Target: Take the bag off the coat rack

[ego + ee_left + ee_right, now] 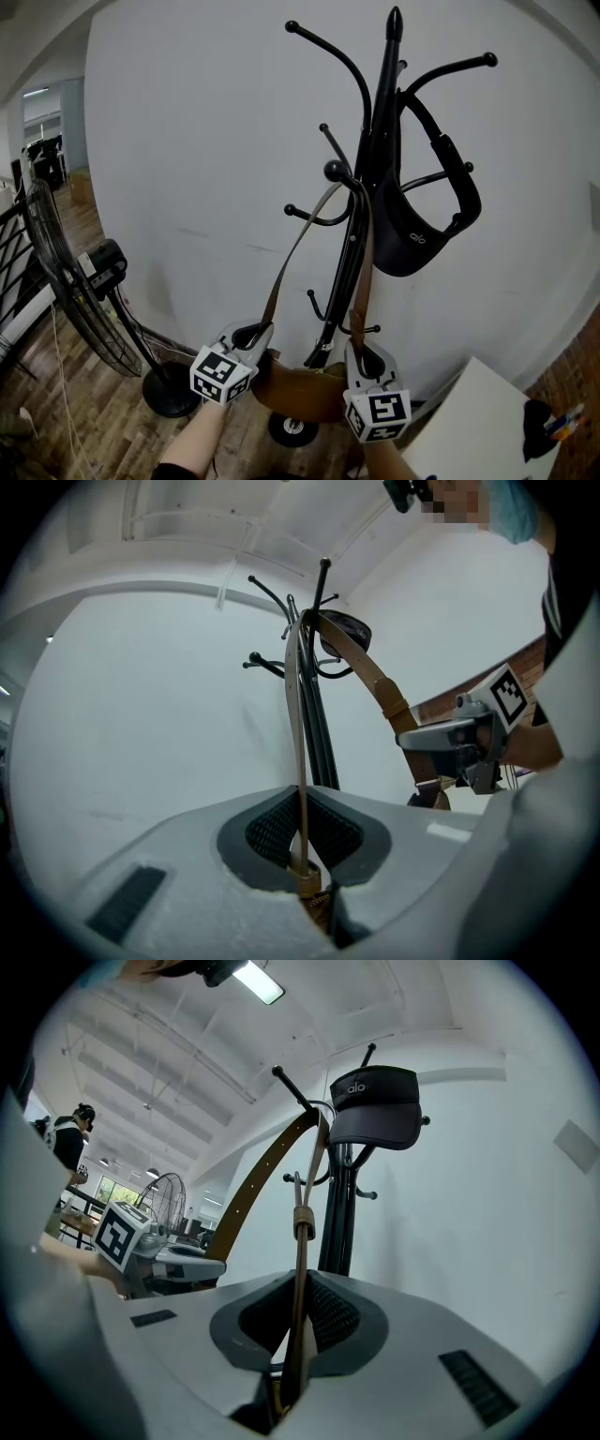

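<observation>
The grab is done; lifting comes next. The left gripper (251, 332) pinches one side of the strap (255, 1183), and the right gripper (362, 351) pinches the other. The bag (298, 394) hangs between them, low on the rack (382, 122). The strap loops over a hook (335, 171) at 12 o'clock from the bag. I think both must rise, then pull away.

The left gripper (249, 334) and right gripper (366, 354) are pale grey moulded shells. Black cross-hatched pads (270, 832) line their jaws, and each carries a white cube (223, 375) printed with black square markers.
</observation>
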